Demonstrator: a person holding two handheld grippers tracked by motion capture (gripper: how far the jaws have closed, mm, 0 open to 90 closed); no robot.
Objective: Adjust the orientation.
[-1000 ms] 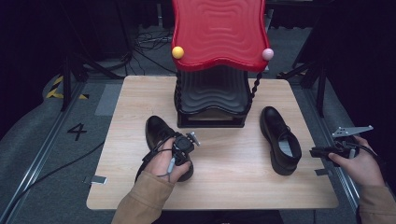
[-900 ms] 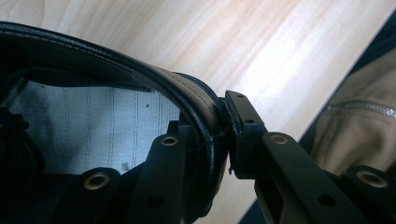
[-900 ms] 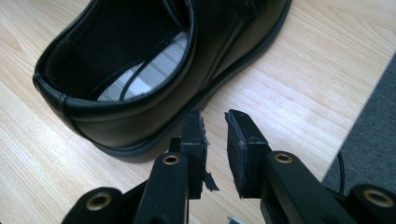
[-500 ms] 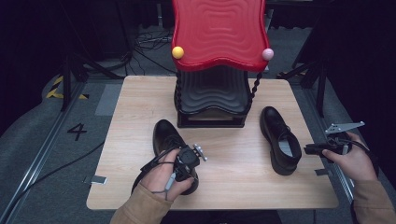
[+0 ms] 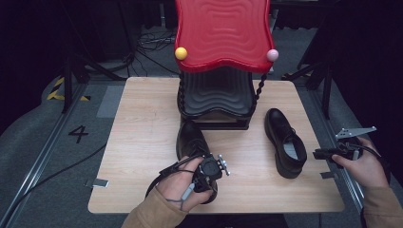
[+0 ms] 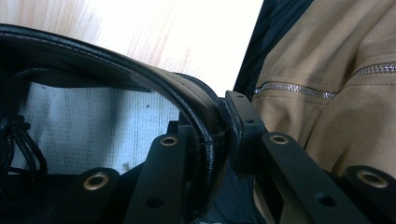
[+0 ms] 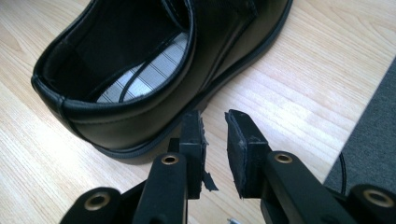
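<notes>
- Since a second ago, the left gripper (image 5: pixel 209 168) has carried the left shoe (image 5: pixel 190 140) toward the rack (image 5: pixel 216 102); its toe now nears the base.
- Its jaws pinch the heel rim (image 6: pixel 201 123).
- Right gripper (image 7: pixel 215 140): jaws slightly apart, empty, just beside the right shoe (image 7: pixel 154 60).
- Judging by this, neither shoe is racked yet.

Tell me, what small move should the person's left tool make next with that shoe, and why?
Probably a short push forward toward the black shelf under the red wavy top. The left tool is shut on the heel rim of the left black shoe, whose toe points at the shelf. The right tool only hovers, slightly open, beside the other black shoe.
</notes>
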